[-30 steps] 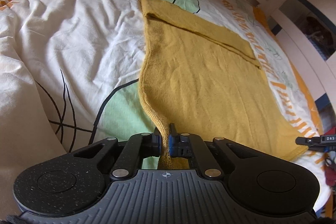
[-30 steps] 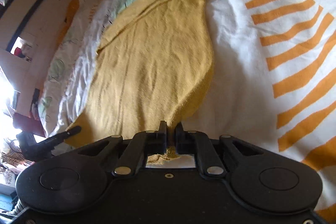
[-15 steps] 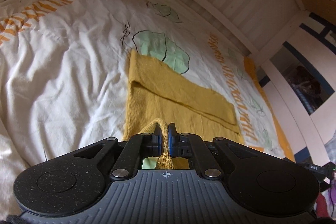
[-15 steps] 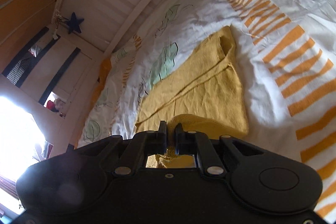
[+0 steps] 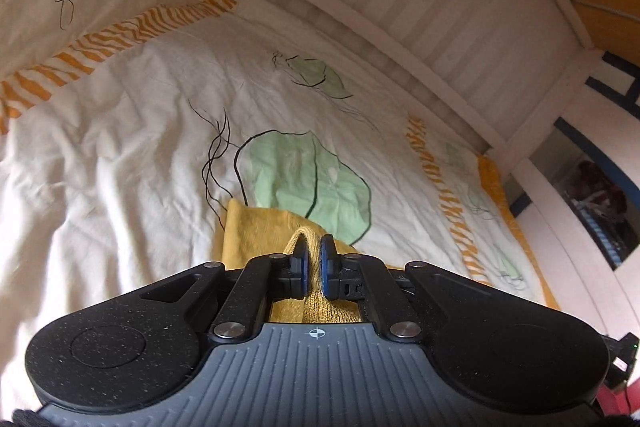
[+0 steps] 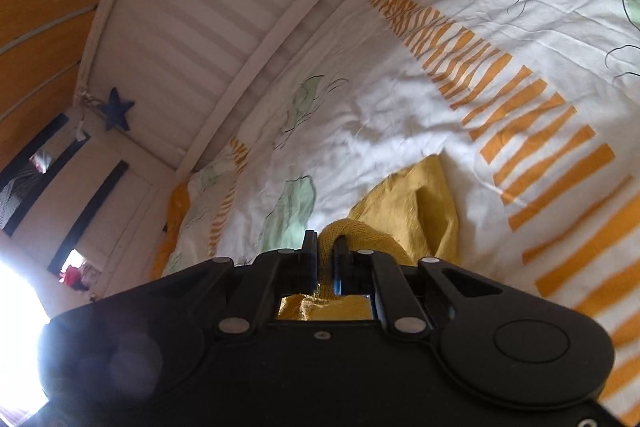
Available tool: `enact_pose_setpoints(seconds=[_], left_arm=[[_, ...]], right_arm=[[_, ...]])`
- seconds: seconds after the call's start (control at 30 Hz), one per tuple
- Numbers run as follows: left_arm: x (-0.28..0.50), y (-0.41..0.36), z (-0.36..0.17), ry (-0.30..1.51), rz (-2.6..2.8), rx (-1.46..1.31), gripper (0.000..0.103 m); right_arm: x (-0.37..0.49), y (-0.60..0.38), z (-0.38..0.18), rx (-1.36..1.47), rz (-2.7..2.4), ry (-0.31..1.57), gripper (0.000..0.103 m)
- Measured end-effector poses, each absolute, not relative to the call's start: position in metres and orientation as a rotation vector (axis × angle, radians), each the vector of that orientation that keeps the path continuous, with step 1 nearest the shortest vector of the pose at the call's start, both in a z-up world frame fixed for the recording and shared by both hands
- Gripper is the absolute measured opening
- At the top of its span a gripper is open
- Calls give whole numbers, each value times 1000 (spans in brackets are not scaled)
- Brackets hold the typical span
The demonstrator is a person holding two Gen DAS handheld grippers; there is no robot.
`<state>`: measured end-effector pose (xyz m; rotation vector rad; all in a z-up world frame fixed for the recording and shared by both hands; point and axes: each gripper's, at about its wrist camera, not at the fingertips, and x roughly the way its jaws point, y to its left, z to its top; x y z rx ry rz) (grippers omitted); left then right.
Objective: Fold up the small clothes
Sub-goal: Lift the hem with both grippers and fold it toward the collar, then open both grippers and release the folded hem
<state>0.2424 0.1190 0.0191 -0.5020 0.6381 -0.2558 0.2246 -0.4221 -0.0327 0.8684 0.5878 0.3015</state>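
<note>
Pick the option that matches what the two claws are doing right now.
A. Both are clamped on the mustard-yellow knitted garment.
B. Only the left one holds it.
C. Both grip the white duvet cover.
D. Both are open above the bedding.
A: in each wrist view the mustard-yellow knitted garment is pinched between the pads, in the left claw and in the right claw, above the white leaf-printed duvet cover.
</note>
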Motion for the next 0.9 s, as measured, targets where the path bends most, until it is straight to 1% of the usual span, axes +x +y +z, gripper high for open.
enact_pose_setpoints(seconds=[0.37, 0.43, 0.47, 0.53, 0.57, 0.6, 0.67, 0.7, 0.73, 0.77, 0.87, 0.9], left_arm=[[315, 107, -31, 732, -151, -472, 5], [324, 107, -38, 746, -145, -465, 7], [326, 108, -40, 742, -136, -465, 7], [329, 111, -40, 703, -83, -460, 9], [330, 113, -39, 687, -65, -458, 18], [332, 114, -38, 678, -53, -458, 32], [334, 118, -33, 671, -36, -457, 37], [332, 118, -29, 671, -31, -448, 37], [329, 117, -25, 670, -34, -432, 38], [325, 115, -20, 669, -41, -411, 43], [310, 105, -10, 673, -73, -331, 45], [305, 101, -9, 678, -83, -303, 48]], right_arm=[[304, -417, -80, 836, 189, 670, 17], [311, -413, -85, 804, 174, 682, 19], [314, -411, -86, 785, 165, 682, 21], [318, -408, -88, 765, 156, 684, 21], [319, -407, -88, 757, 151, 684, 21], [321, -407, -89, 751, 147, 682, 23], [321, -406, -88, 740, 143, 676, 43], [321, -406, -86, 726, 133, 668, 63], [318, -405, -83, 709, 121, 653, 80], [315, -405, -78, 684, 107, 631, 81], [309, -403, -62, 611, 91, 601, 81], [306, -401, -57, 588, 93, 599, 81]])
